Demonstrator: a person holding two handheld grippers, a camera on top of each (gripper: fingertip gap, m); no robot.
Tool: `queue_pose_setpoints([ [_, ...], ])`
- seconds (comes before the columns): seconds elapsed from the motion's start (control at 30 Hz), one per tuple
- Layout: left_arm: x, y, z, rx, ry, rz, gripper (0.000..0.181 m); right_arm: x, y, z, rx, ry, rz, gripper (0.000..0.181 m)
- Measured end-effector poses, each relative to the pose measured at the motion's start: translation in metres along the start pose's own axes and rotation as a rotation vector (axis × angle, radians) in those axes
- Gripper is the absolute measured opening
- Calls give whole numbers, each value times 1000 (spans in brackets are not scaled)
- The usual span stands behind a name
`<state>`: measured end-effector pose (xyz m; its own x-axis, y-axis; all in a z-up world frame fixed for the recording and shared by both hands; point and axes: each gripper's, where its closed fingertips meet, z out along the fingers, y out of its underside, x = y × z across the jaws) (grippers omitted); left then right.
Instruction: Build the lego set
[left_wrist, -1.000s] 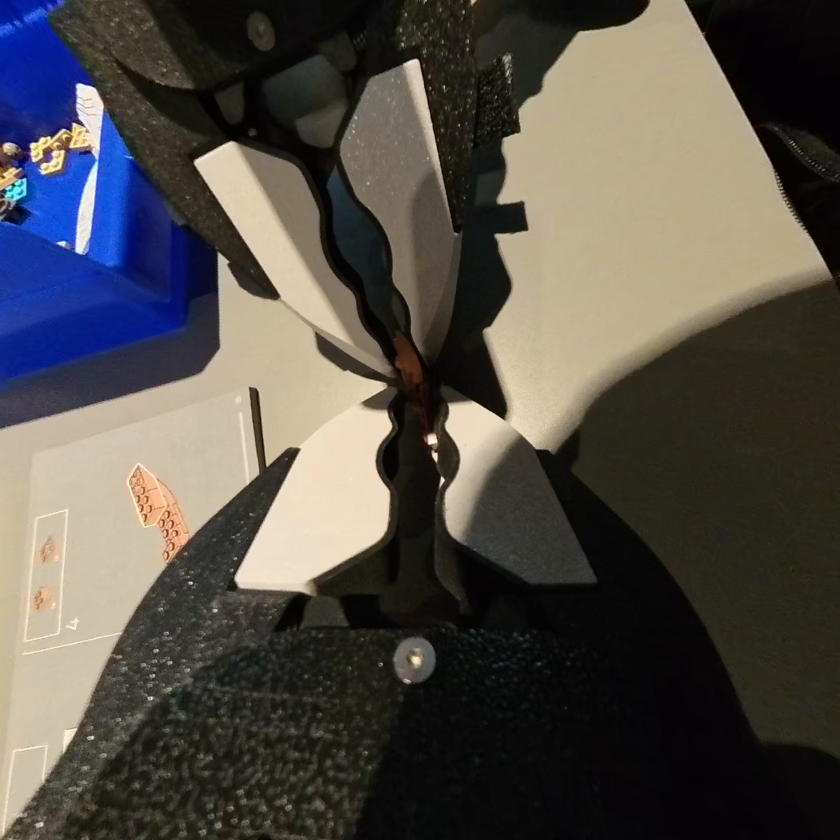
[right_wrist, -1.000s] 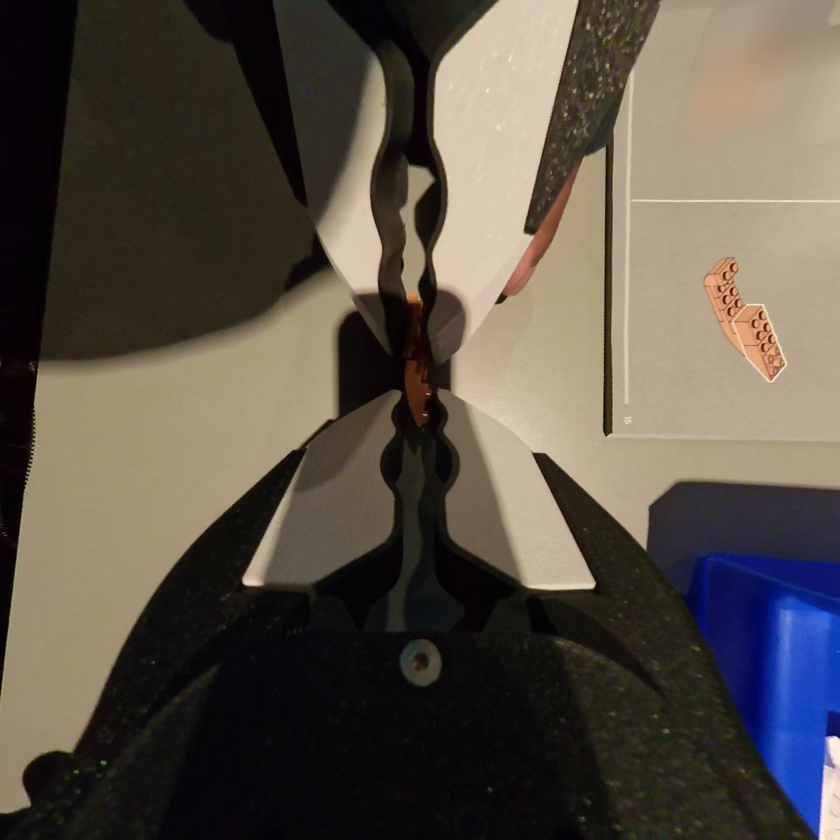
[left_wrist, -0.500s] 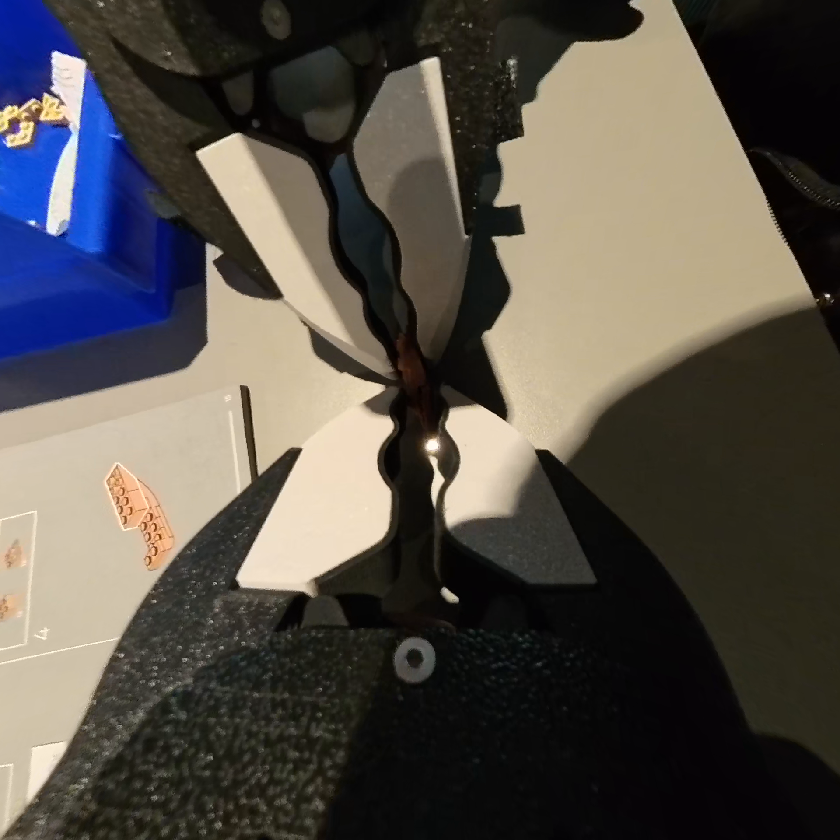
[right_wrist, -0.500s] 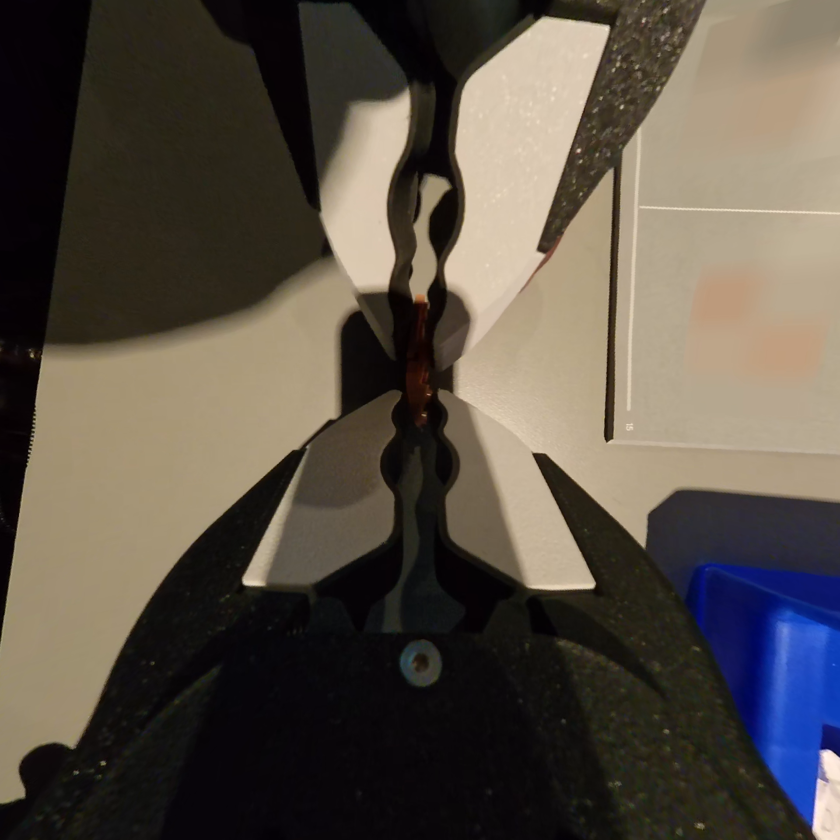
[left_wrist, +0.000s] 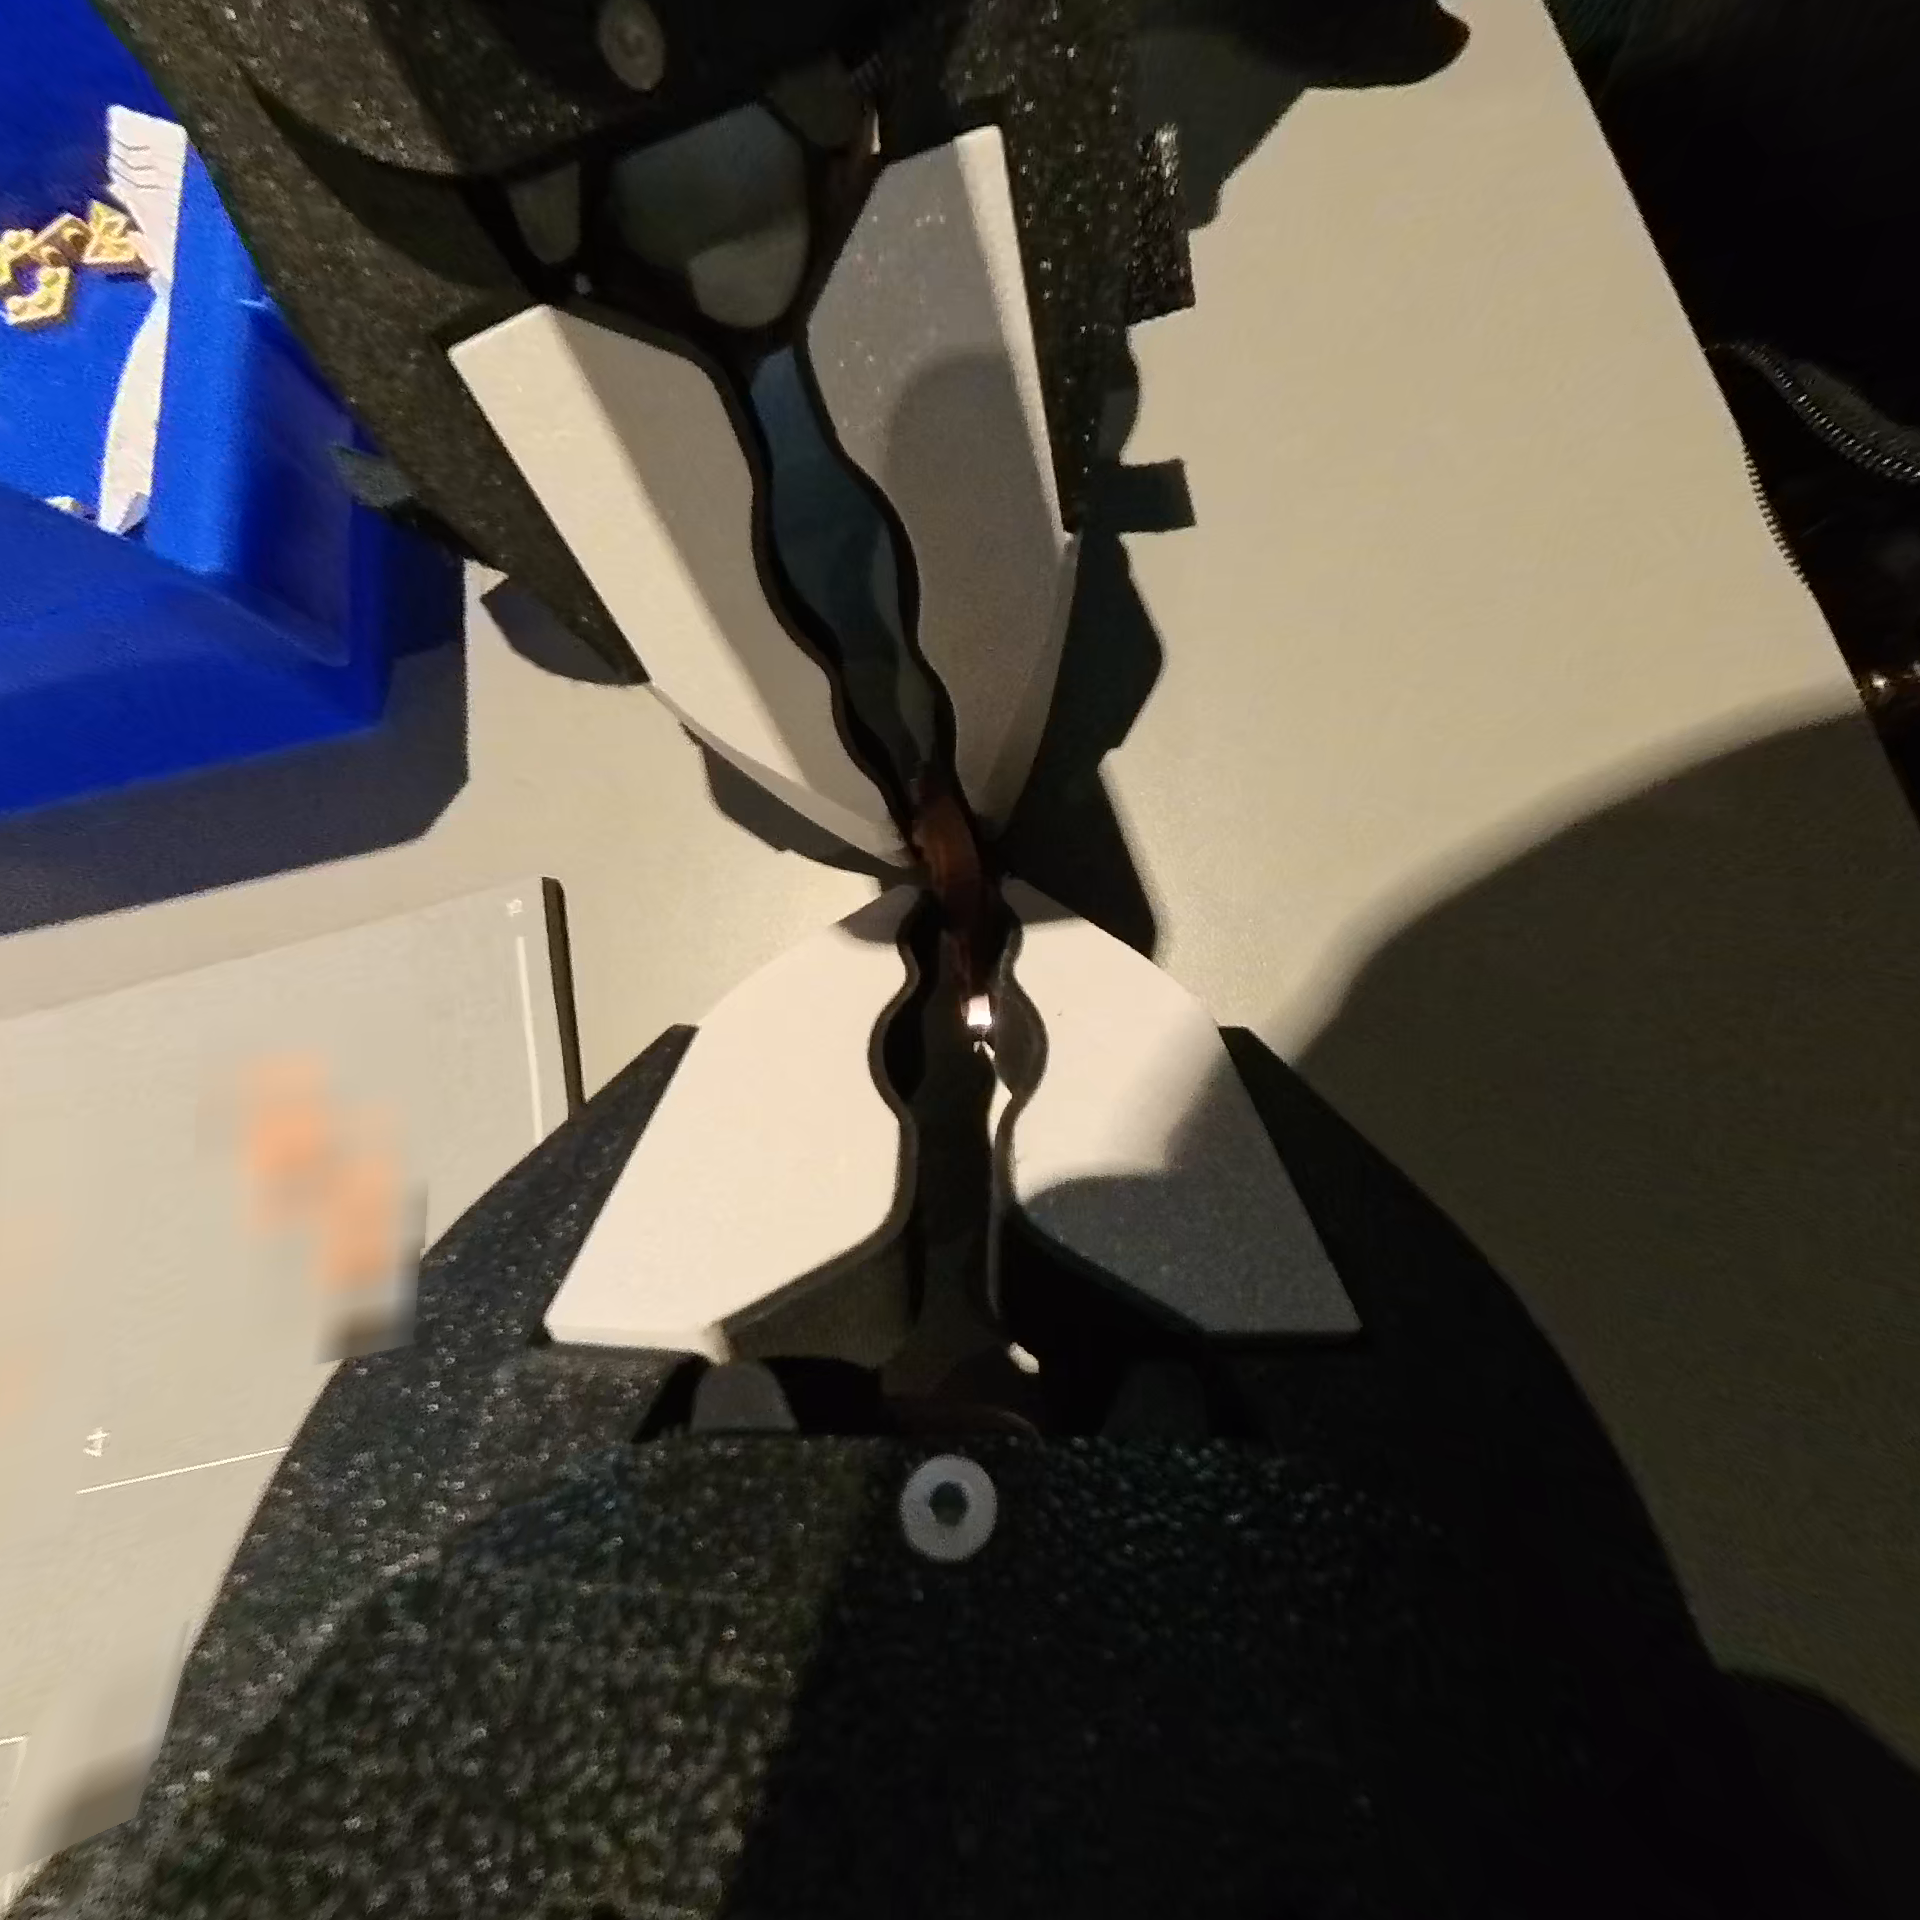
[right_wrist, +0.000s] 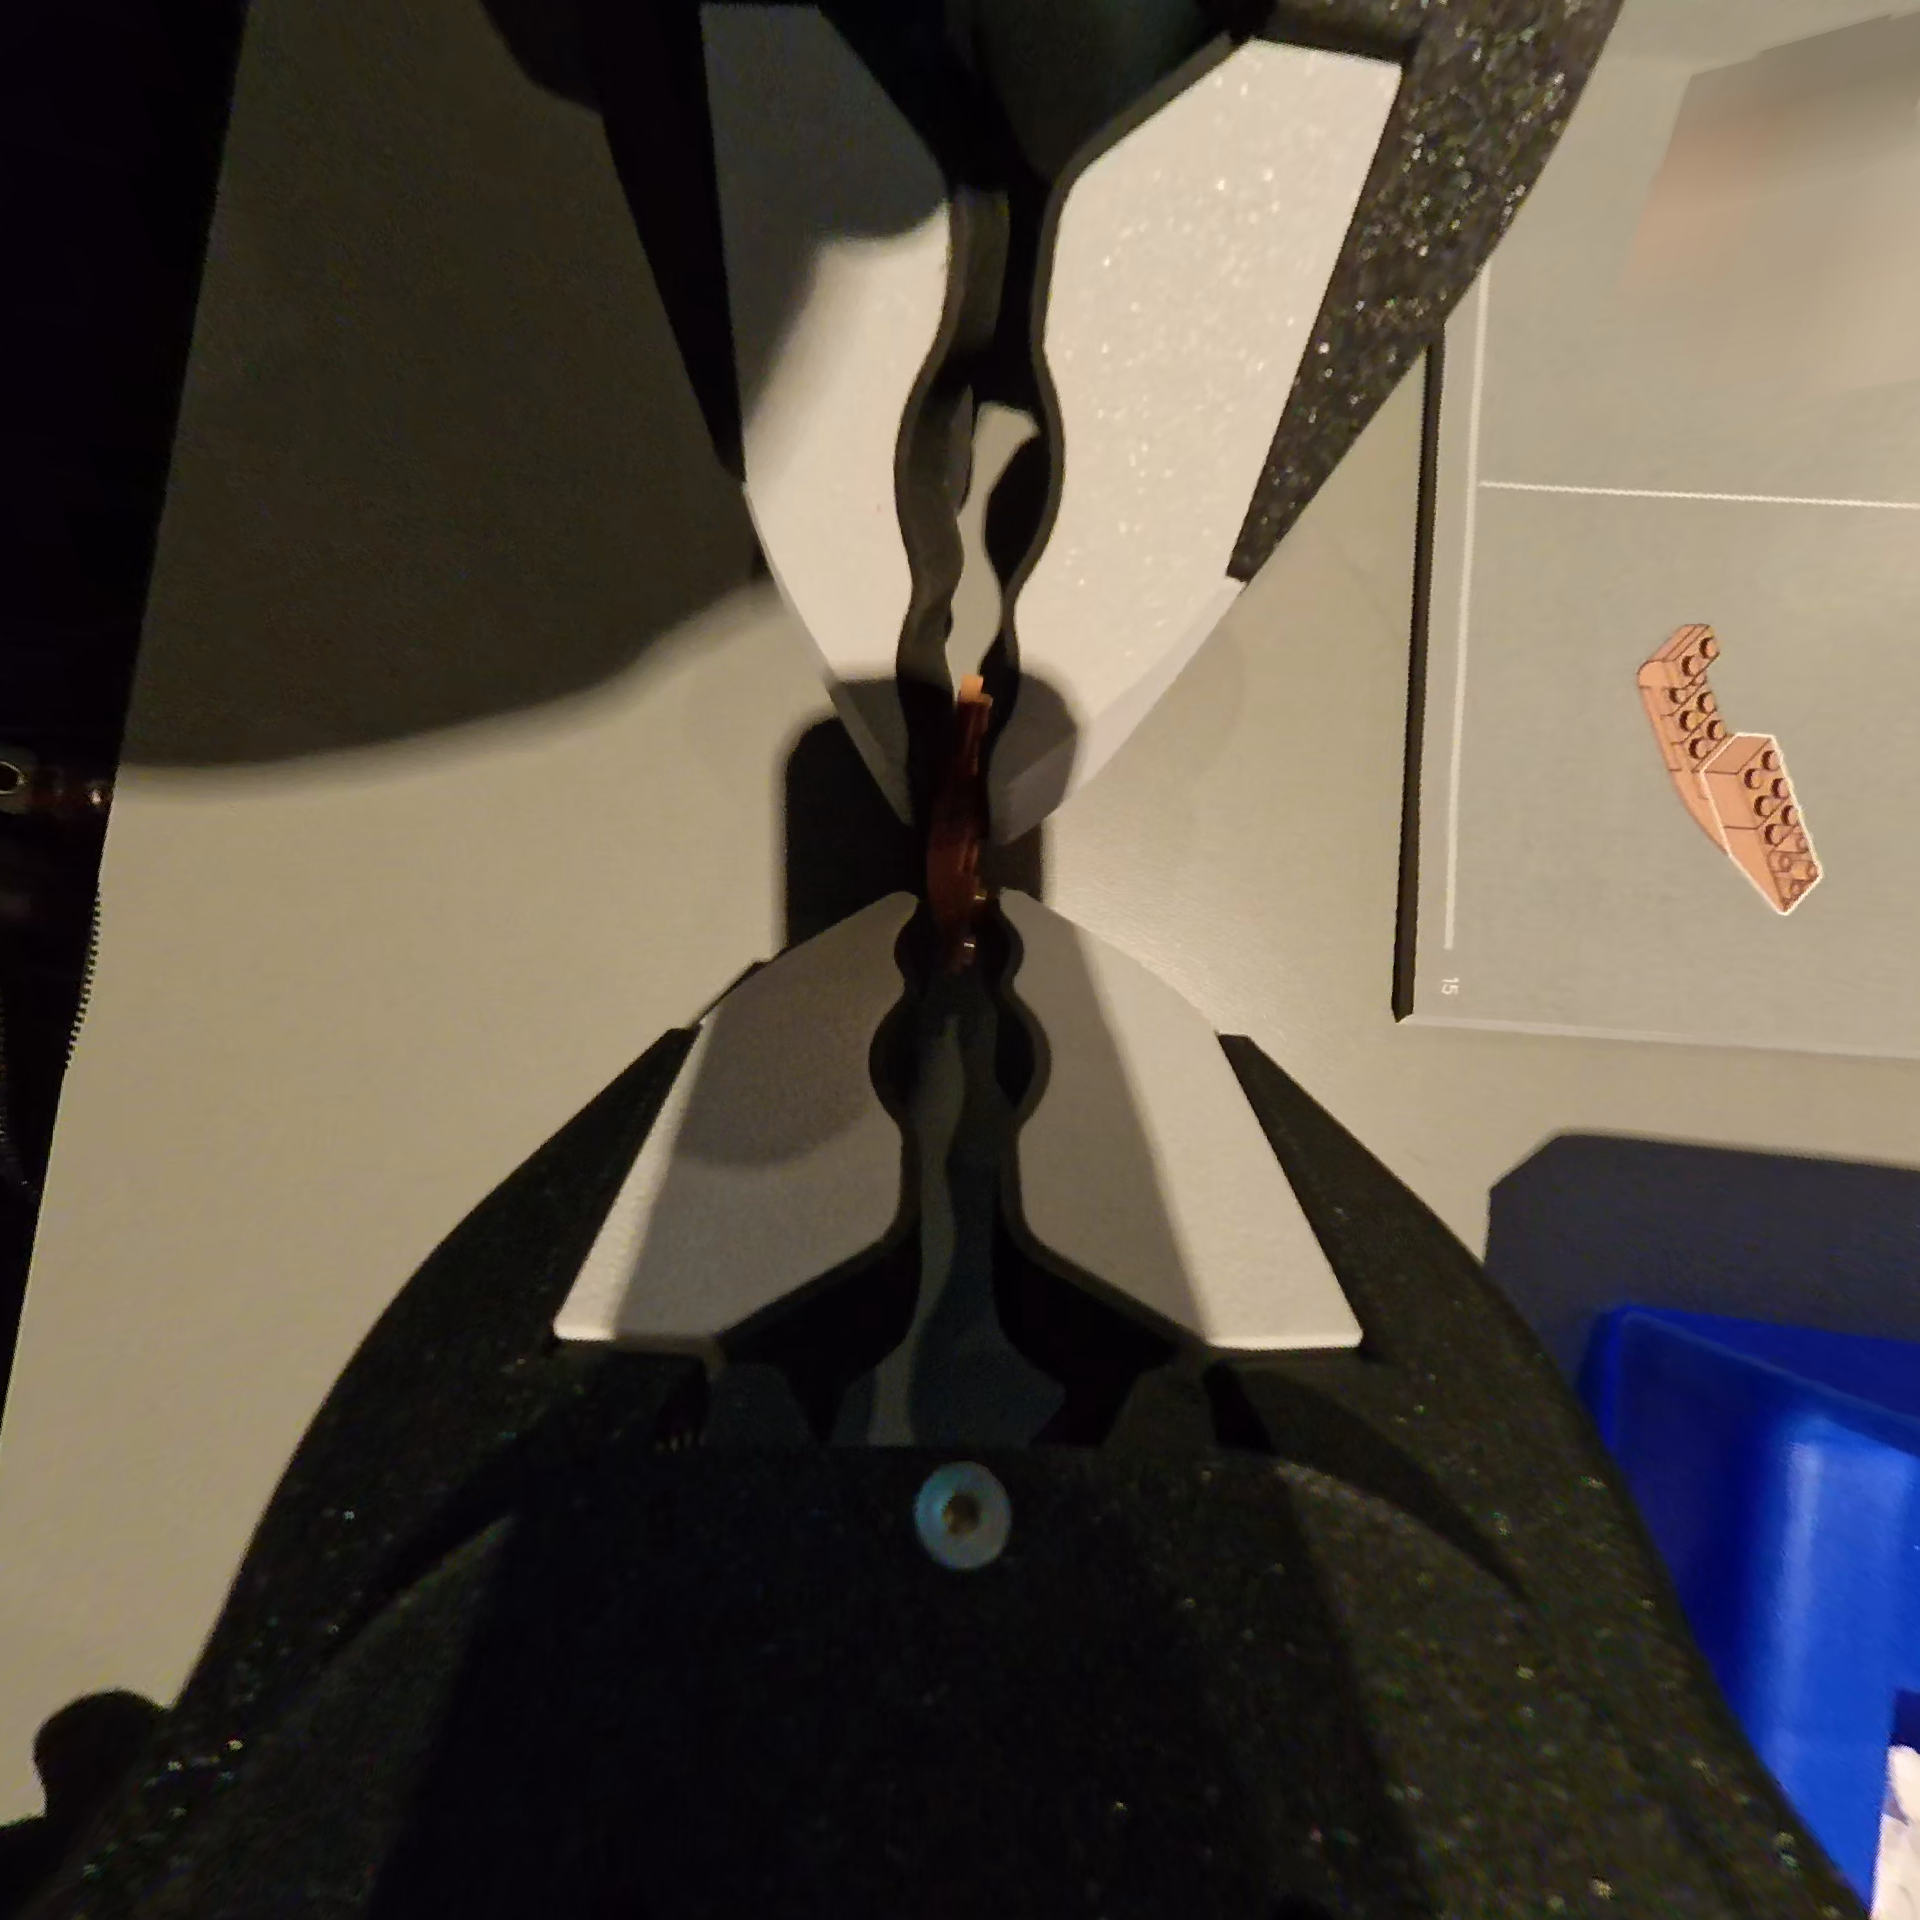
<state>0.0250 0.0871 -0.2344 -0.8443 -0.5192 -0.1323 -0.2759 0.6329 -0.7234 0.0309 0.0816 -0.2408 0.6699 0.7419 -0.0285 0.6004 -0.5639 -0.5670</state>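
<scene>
In the left wrist view a blue bin (left_wrist: 156, 665) sits far left, its small gold pieces (left_wrist: 62, 260) cut off by the edge. The left gripper (left_wrist: 956, 935) and right gripper (right_wrist: 961, 935) meet tip to tip above the worktop (right_wrist: 416, 935), each clamped on the brown lego piece (right_wrist: 961, 821), mostly hidden between them. An instruction booklet (right_wrist: 1662, 883) lies right.

1. Left gripper (left_wrist: 954, 914): rough, speckled black body, matt pale fingers (left_wrist: 748, 1122), a dull metal screw
2. Right gripper (right_wrist: 961, 925): same grainy black shell
3. Brown lego piece (right_wrist: 961, 821): glossy plastic
4. Blue bin (left_wrist: 156, 623): smooth, shiny plastic
5. Instruction booklet (right_wrist: 1662, 582): smooth printed paper
6. Table (right_wrist: 416, 935): matt grey surface
</scene>
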Motion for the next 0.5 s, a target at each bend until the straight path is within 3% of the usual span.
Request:
queue_pose_setpoints([
  [0.3, 0, 0, 0, 9, -7, -5, 8, 0, 0, 0, 19, 2, -10, 11],
  [0.5, -2, 0, -1, 18, -29, -13, 7, 2, 5, -4, 46, 38, 4, 38],
])
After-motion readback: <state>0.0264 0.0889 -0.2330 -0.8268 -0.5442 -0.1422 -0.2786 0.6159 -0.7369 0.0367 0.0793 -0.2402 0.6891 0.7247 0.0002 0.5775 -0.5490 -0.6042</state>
